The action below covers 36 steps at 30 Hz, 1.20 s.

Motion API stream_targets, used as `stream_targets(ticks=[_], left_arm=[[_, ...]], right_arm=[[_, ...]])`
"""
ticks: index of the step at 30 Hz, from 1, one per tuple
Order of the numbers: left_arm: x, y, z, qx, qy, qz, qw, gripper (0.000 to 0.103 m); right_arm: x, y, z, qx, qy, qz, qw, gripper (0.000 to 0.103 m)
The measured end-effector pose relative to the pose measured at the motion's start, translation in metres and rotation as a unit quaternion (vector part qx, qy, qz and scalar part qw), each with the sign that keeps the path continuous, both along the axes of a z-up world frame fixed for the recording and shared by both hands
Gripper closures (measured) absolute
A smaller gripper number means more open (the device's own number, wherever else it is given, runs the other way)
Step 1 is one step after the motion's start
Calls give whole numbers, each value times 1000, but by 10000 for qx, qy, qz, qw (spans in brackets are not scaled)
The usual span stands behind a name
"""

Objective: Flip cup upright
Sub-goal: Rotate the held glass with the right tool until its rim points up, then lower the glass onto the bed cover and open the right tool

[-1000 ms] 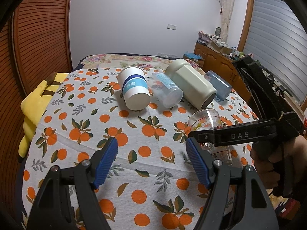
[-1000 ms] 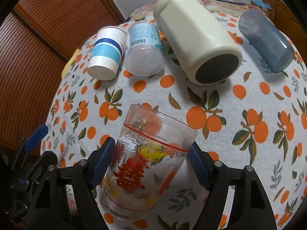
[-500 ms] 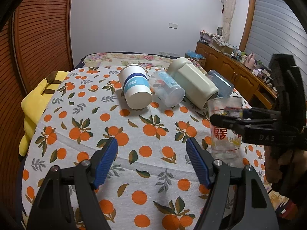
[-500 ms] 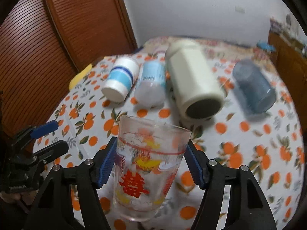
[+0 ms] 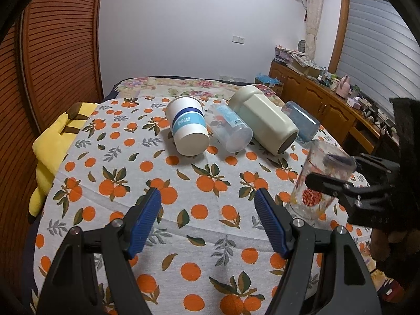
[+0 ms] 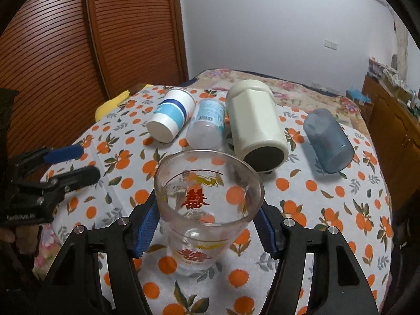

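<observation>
A clear glass cup (image 6: 204,210) with red characters stands upright, mouth up, on the orange-print tablecloth (image 6: 328,210). My right gripper (image 6: 207,225) is shut on the glass cup, its blue pads (image 6: 147,225) against both sides. In the left wrist view the glass cup (image 5: 315,183) stands at the right, held by the right gripper (image 5: 330,173). My left gripper (image 5: 207,220) is open and empty, low over the cloth to the left of the glass cup. It also shows in the right wrist view (image 6: 71,162) at the far left.
Lying on their sides in a row at the back are a white paper cup with blue bands (image 5: 187,128), a clear plastic cup (image 5: 231,131), a cream jar (image 5: 262,123) and a blue tumbler (image 5: 302,123). A yellow plush (image 5: 52,141) lies at the table's left edge.
My right gripper has swung the glass cup from tilted to upright and lowered it to the cloth. The left gripper has stayed put and open.
</observation>
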State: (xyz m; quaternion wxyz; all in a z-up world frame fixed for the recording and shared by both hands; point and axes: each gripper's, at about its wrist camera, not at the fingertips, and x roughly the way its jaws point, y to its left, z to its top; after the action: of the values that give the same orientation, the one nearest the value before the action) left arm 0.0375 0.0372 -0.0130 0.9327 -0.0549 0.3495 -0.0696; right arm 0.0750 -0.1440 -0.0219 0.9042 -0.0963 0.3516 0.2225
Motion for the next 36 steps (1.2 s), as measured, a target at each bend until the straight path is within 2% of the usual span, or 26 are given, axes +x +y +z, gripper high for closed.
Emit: stream_targets(ticks=[7,11,18,29,36], left_arm=[[-6,-5,6,49,-75,-18,10000,29],[-9,-8,11,63,-182,6,9998,29],[-23,-15,34,218,-490,-26,9986,29],[-45,-29,69,527,-894,56,9946,21],[-64,-37,92,558,-1343,232,9891,16]], right_arm=[[-11,4,-1,-29,-73,49,10000,37],[-13,3,-1,59,78,0,10000,37],[-21,1,5,276,83,-103,9995,29],[-49,-14,37,581,-369,-244,9973,28],[-71,-27,63,721,-842,-447,9928,15]])
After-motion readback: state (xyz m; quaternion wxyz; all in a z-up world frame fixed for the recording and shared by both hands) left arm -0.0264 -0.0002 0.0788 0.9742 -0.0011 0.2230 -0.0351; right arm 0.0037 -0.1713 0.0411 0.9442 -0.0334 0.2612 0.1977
